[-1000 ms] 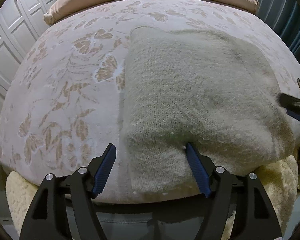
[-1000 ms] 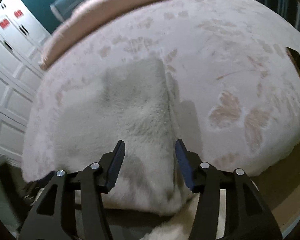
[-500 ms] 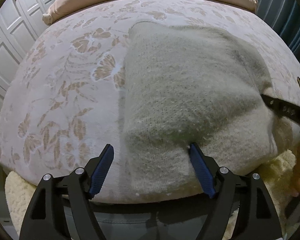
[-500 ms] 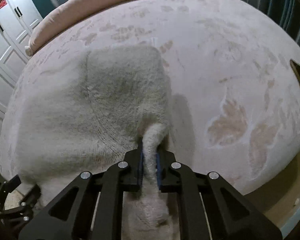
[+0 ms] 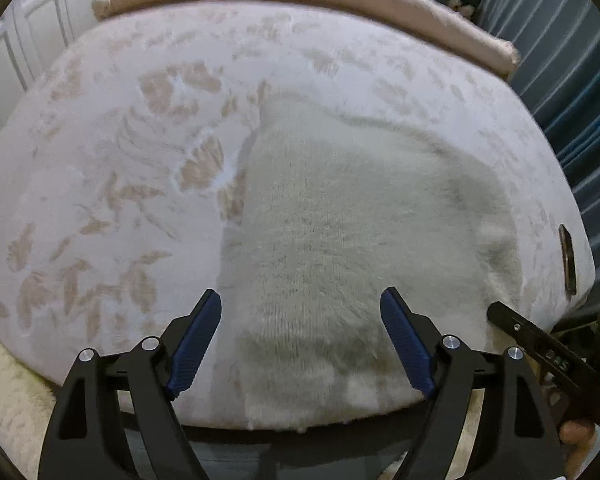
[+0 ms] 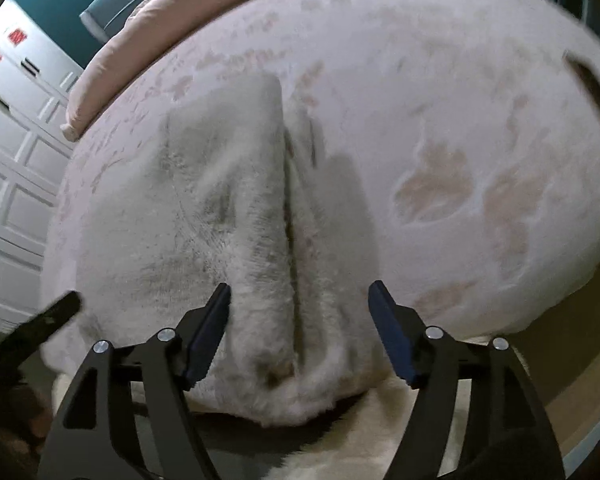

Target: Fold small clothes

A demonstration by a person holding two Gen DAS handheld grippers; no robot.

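Lying partly folded on the bed [image 5: 100, 208], the knit sweater [image 5: 340, 220] awaits more folds, left gripper [image 5: 300, 336] and right gripper [image 6: 300, 336] both spread, empty.

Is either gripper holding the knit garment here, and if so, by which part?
Nothing is held. The left gripper and right gripper are both open over the near edge of the knit garment.

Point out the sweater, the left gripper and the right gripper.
sweater [image 5: 340, 220]: left wrist view, middle of knit top layer.
left gripper [image 5: 302, 340]: left wrist view, midway between open fingertips.
right gripper [image 6: 300, 336]: right wrist view, midway between open fingertips.
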